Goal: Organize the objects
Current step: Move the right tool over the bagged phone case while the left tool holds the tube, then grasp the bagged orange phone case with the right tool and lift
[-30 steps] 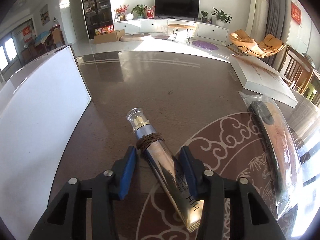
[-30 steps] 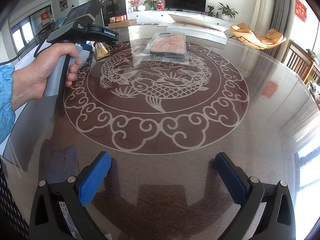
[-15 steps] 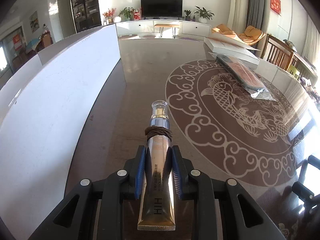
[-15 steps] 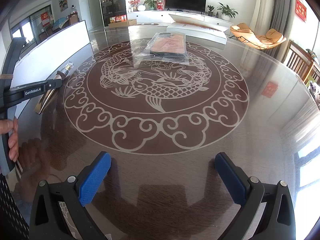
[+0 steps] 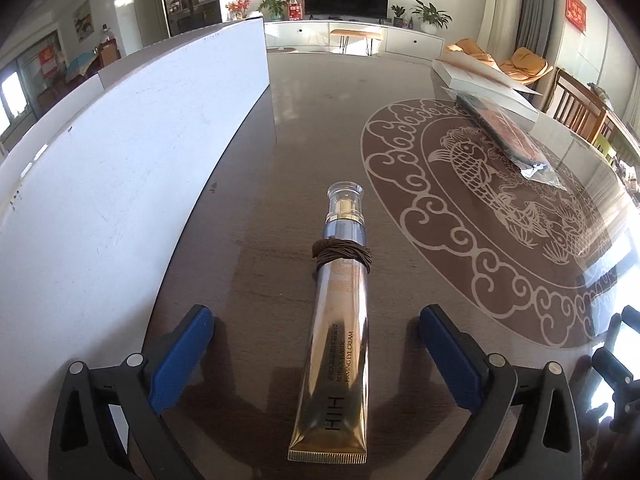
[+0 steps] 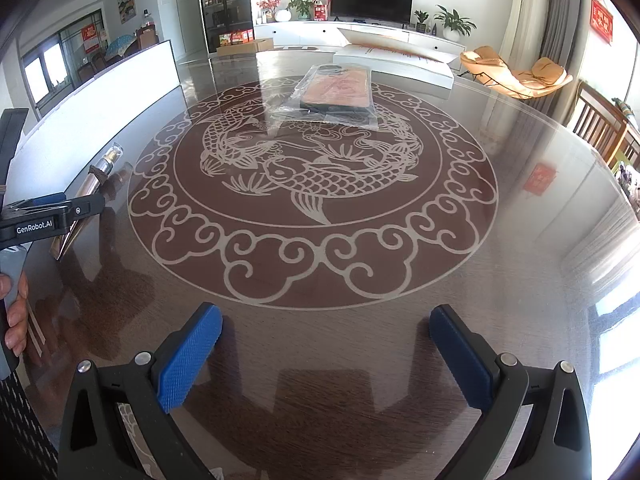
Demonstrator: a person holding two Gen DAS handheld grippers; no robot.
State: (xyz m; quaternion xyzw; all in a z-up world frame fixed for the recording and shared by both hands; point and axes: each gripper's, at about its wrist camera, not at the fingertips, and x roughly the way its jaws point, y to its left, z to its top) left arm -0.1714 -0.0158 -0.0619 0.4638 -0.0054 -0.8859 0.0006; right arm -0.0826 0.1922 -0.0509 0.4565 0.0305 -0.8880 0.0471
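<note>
A gold eye-cream tube (image 5: 340,320) with a clear cap and a brown hair tie round its neck lies flat on the table, cap pointing away. My left gripper (image 5: 316,318) straddles it with its jaws opening wide; the blue pads (image 5: 180,356) stand well clear of the tube on both sides. From the right wrist view the same tube (image 6: 94,184) shows at the far left under the left gripper (image 6: 60,208), which a hand (image 6: 16,320) holds. My right gripper (image 6: 326,316) hovers open over bare table with nothing between its fingers.
A tall white box wall (image 5: 120,168) runs along the left of the tube. A phone case in a plastic bag (image 6: 336,92) lies on the round fish-pattern table (image 6: 520,240), with a flat white box (image 6: 396,60) behind it. Wooden chairs stand at the right.
My left gripper carried the tube along the white box wall, then let it go; the tube now lies on the table between wide jaws. The right gripper has not moved.
</note>
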